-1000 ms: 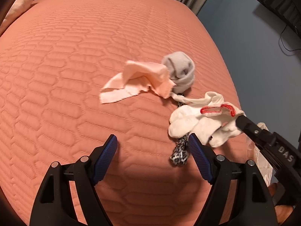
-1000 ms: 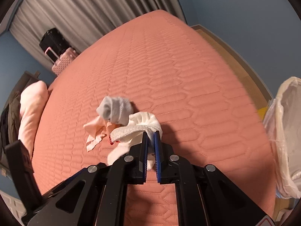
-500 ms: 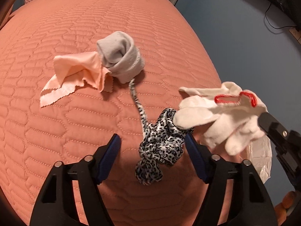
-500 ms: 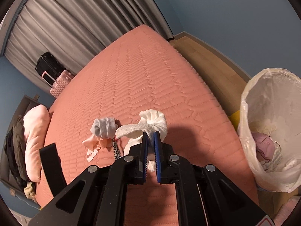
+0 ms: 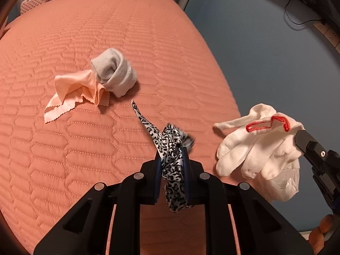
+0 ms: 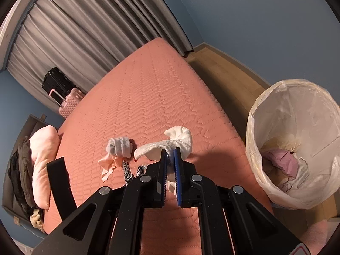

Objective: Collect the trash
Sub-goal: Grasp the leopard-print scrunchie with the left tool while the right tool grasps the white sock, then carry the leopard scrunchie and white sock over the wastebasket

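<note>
Since 1 second ago we have swung both grippers off the middle of the bed (image 5: pixel 89 144) toward its edge: the leopard strip (image 5: pixel 172 161), which lay flat on the quilt ahead of our wide left fingers, now sits between them, and the bin (image 6: pixel 297 110), then barely in view, now fills the right of the right wrist view.

Well ahead and left of our left gripper (image 5: pixel 171 163) lie a peach cloth (image 5: pixel 74 91) and, touching its right edge, a grey sock (image 5: pixel 114 72), both on the quilt. The left jaws have just been closing and now pinch the strip, bunched between the blue pads; 1 tail rises ahead to the left and a loop hangs below the fingers.

To the right of those fingers hang the white gloves (image 5: pixel 257 150), with red-stitched cuffs, past the bed's edge. Our right gripper (image 6: pixel 169 159) has its jaws nearly together, clamped on the glove fabric, which bulges ahead of the pads and droops beneath them.

Right of the right fingers stands the bin, lined with a white bag, with a pink wad (image 6: pixel 282 161) and pale scraps inside. The gloves are not yet over it.
</note>
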Action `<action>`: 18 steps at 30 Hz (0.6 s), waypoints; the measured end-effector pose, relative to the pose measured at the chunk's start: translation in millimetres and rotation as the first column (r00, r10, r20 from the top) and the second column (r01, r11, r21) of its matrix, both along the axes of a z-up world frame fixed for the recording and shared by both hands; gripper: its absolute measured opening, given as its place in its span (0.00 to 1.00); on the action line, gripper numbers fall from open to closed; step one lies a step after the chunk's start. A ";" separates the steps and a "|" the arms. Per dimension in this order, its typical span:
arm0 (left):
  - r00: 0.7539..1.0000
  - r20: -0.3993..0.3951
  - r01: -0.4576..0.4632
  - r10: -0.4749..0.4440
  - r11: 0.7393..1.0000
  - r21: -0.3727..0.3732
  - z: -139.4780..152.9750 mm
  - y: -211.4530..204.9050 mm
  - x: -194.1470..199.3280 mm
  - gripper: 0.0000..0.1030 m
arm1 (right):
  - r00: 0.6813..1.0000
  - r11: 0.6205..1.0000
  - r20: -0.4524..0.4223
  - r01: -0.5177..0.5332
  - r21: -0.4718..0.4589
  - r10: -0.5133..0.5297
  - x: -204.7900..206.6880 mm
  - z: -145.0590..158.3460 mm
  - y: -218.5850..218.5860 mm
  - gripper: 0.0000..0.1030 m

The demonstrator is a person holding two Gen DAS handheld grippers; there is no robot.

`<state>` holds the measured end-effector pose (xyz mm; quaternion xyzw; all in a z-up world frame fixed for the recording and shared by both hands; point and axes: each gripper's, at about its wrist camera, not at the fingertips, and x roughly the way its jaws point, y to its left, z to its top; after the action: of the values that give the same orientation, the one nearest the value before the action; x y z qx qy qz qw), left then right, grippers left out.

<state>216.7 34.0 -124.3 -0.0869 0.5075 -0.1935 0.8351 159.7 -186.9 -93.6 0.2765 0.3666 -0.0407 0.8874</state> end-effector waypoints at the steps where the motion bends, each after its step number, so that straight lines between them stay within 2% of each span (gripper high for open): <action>1: 1.000 0.013 0.004 -0.004 1.000 -0.006 6.9 -1.6 -3.8 0.16 | 1.000 1.000 0.012 0.003 -0.004 -0.003 -4.4 5.8 -1.4 0.07; 7: 0.996 0.077 0.037 -0.034 0.999 -0.034 40.6 -4.2 -28.7 0.16 | 0.997 1.000 0.074 0.022 -0.018 -0.021 -30.5 34.5 -12.4 0.07; 18: 0.968 0.216 0.138 -0.125 0.989 -0.048 109.1 -50.9 -67.2 0.16 | 0.981 0.995 0.179 0.090 -0.051 -0.079 -80.9 86.6 -48.3 0.07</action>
<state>149.4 -16.8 -15.2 -0.0579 0.4139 -0.2725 0.8667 78.8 -235.2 -7.0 0.2682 0.2731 -0.0644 0.9216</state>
